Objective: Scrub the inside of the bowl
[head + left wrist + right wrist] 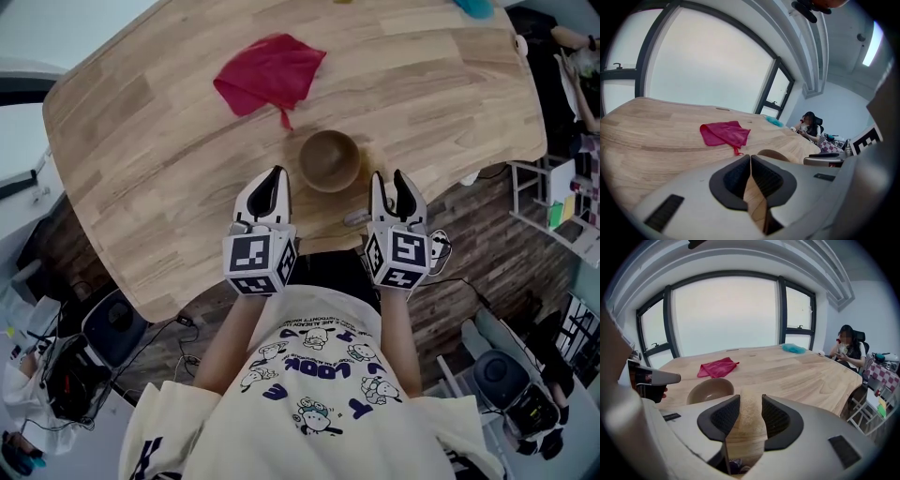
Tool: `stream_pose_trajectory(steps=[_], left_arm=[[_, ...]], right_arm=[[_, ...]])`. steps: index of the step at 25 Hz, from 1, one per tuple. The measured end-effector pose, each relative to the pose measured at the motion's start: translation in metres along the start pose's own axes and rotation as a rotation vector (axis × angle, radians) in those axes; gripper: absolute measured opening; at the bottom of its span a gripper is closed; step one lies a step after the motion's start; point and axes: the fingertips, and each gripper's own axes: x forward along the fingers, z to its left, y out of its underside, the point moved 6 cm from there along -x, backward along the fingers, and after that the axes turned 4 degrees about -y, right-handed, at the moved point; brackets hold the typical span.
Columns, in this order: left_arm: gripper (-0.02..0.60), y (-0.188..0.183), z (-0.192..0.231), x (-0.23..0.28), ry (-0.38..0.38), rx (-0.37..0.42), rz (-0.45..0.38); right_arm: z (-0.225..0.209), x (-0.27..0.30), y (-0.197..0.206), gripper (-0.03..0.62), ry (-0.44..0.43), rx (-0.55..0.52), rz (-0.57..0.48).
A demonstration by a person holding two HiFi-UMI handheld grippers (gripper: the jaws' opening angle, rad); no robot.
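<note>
A brown bowl [329, 159] stands upright near the front edge of the wooden table [141, 141]. It also shows in the left gripper view [773, 153] and the right gripper view [710, 390]. My left gripper [275, 174] hovers just left of the bowl, its jaws shut with nothing in them [750, 157]. On the bowl's right, my right gripper [389, 178] is open [750, 399]. A tan, rough-textured sponge [749, 420] lies on the table and shows in the gap between the right pads; they do not press on it.
A red cloth [270, 73] lies crumpled on the table beyond the bowl. A teal item [793, 348] sits at the far edge. A person [846, 350] sits at the table's far right. Chairs, bags and cables crowd the floor round the table.
</note>
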Motion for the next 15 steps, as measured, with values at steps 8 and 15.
stream_pose_trajectory(steps=[8, 15], left_arm=[[0.049, 0.004, 0.002, 0.003, -0.008, -0.023, 0.007], [0.049, 0.005, -0.004, 0.006, -0.028, -0.030, 0.020]], right_arm=[[-0.003, 0.006, 0.007, 0.132, -0.025, -0.012, 0.041], [-0.007, 0.018, 0.011, 0.173, -0.083, -0.042, 0.099]])
